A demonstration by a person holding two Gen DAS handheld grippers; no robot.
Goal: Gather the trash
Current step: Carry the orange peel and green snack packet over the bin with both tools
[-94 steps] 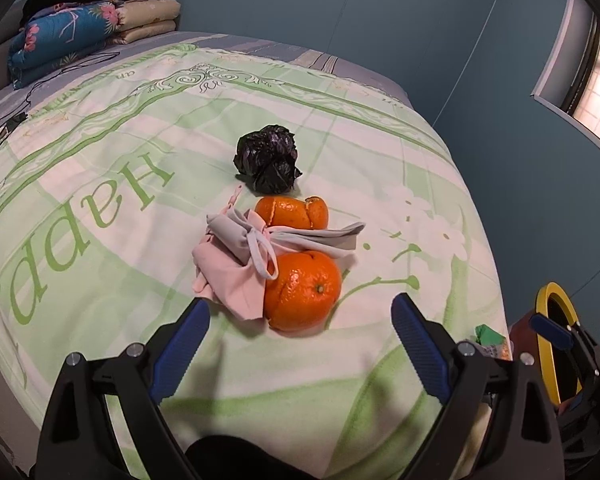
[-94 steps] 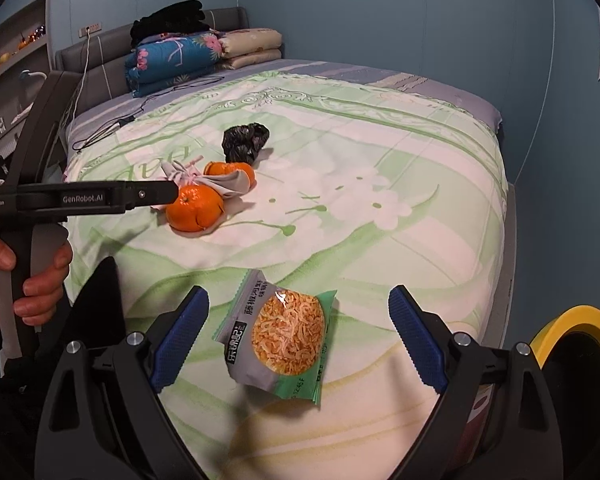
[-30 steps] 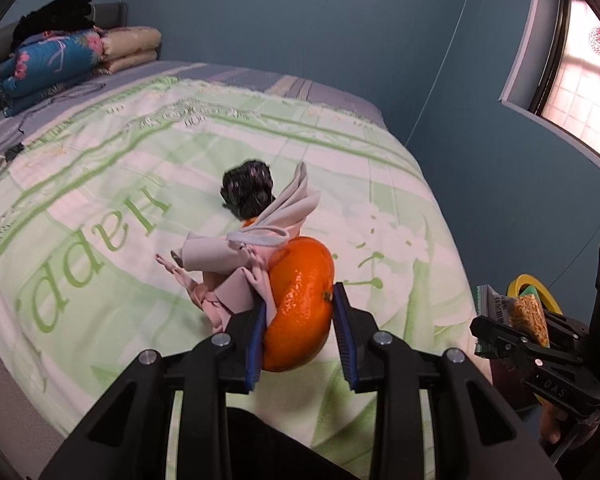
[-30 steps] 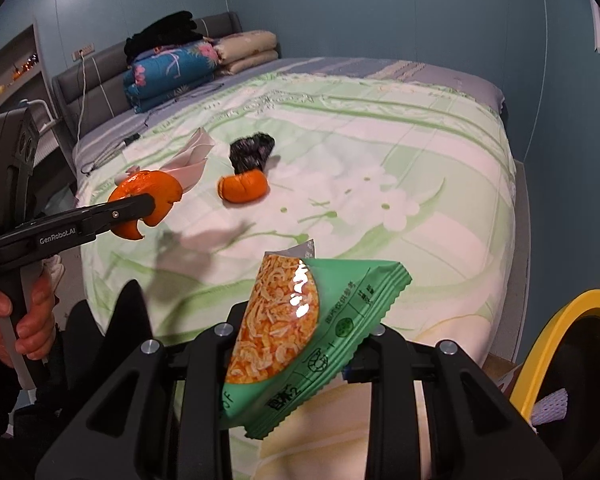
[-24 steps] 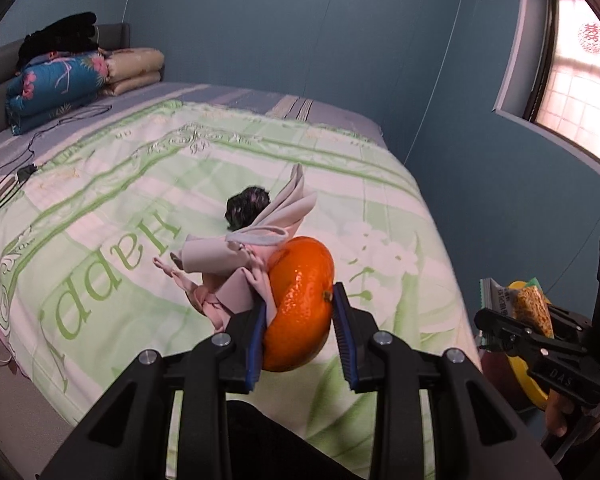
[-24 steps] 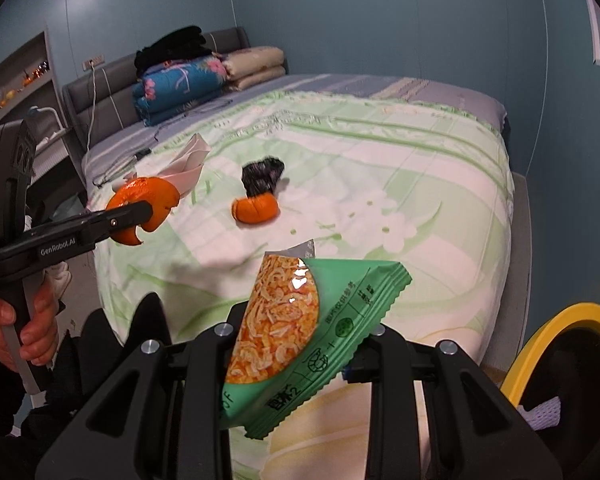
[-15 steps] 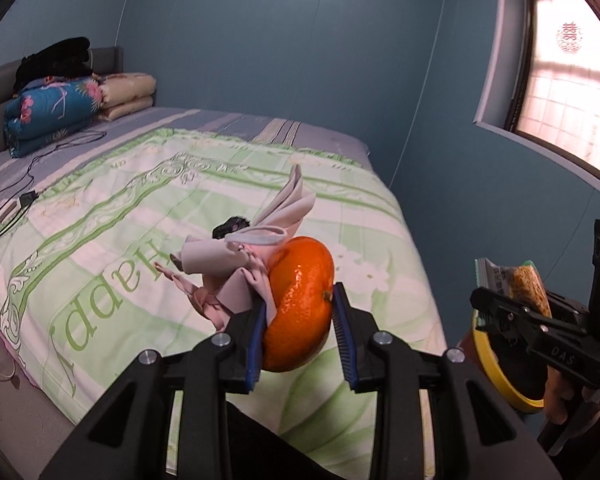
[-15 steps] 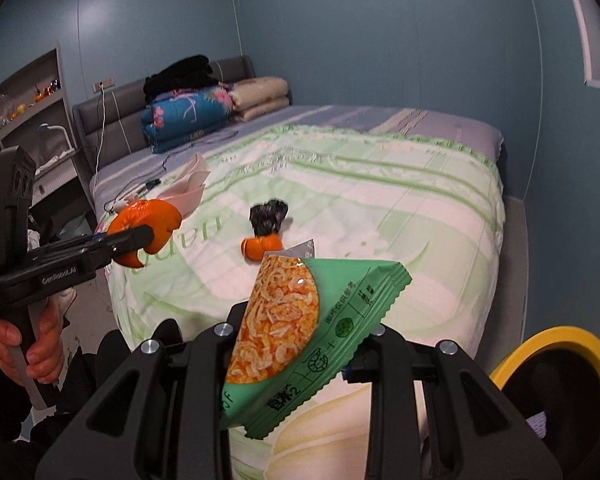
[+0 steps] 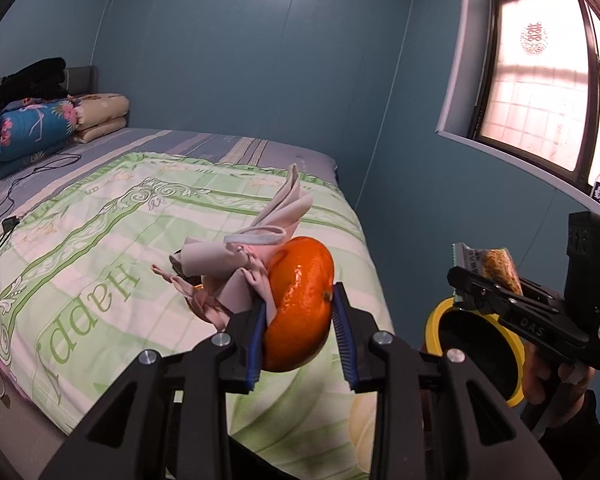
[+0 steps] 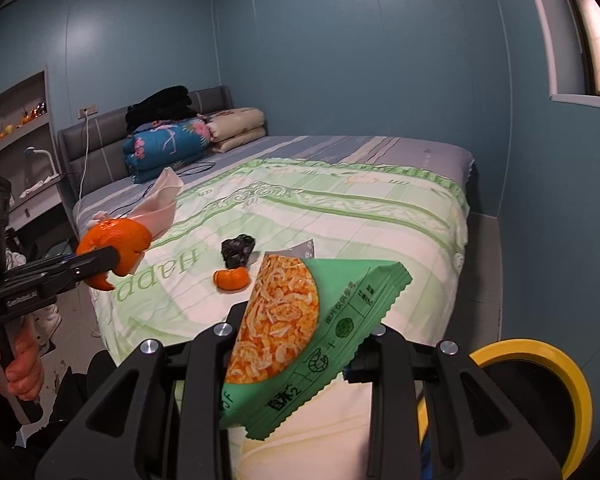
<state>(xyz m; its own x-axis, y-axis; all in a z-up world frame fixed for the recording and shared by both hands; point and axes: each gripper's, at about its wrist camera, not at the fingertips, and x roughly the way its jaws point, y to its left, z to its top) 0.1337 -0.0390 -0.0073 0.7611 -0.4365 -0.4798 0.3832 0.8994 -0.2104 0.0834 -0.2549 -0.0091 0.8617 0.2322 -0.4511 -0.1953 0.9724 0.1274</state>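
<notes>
Above the bed's (image 10: 380,216) near edge, the left hand-held gripper (image 9: 300,334) clamps orange peel (image 9: 300,304) with crumpled tissue (image 9: 236,276); the right hand-held gripper (image 10: 296,344) grips a snack wrapper (image 10: 312,320). Both loads should be carried squarely over the yellow-rimmed bin (image 10: 540,384) before release, judged safest. Wrapper's long axis tilts up-right; peel stands upright. More peel (image 10: 231,279) and a black wad (image 10: 238,252) remain on the bed.

Peel piece (image 10: 231,279) just before crumpled bag (image 10: 238,251) on bed (image 10: 340,216)
</notes>
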